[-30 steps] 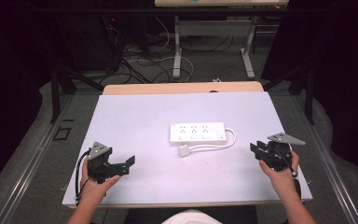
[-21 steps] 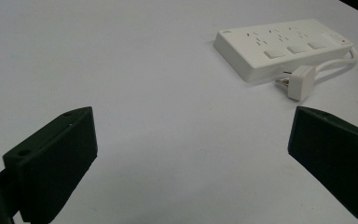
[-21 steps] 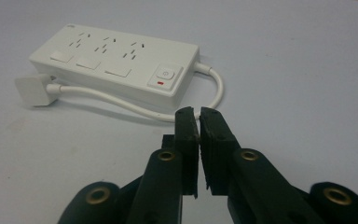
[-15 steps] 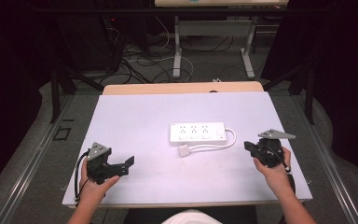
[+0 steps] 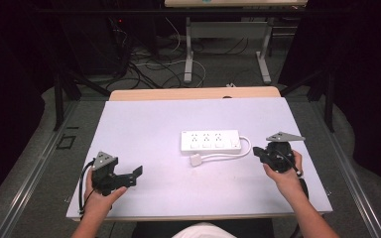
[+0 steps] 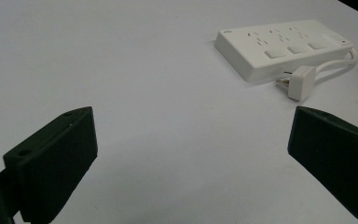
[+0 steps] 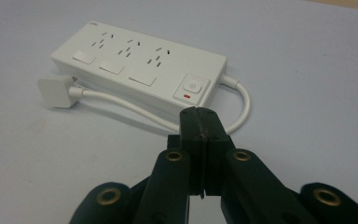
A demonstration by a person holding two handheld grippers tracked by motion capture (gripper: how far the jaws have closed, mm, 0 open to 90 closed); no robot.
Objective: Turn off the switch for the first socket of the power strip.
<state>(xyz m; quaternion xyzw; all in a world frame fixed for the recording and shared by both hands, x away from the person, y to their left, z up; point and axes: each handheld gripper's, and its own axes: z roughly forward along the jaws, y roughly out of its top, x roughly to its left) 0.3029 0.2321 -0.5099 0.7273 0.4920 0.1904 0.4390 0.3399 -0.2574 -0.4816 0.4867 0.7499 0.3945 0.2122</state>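
White plastic power strip (image 5: 211, 141) with three socket groups lies flat near the middle of the pale grey rectangular tabletop (image 5: 149, 119), long side running left to right in the high view. Its short white cable (image 5: 228, 155) loops out of the right end and doubles back along the near side, ending in a white square plug (image 5: 195, 160) that rests on the table just in front of the strip's left half.

Right black two-jaw gripper (image 5: 256, 152), held in the person's right hand (image 5: 284, 173), sits just beside the strip's right end, near the cable loop. In the right gripper view its jaws are pressed together with nothing between them, tips pointing toward the strip's round power button (image 7: 193, 87) and the red mark below it; contact with the cable cannot be determined.

Left black two-jaw gripper (image 5: 138, 171), held in the left hand (image 5: 101, 196), rests near the table's front-left corner, well apart from the strip. In the left gripper view its jaws stand wide and empty, with the strip and plug far ahead toward the upper right.
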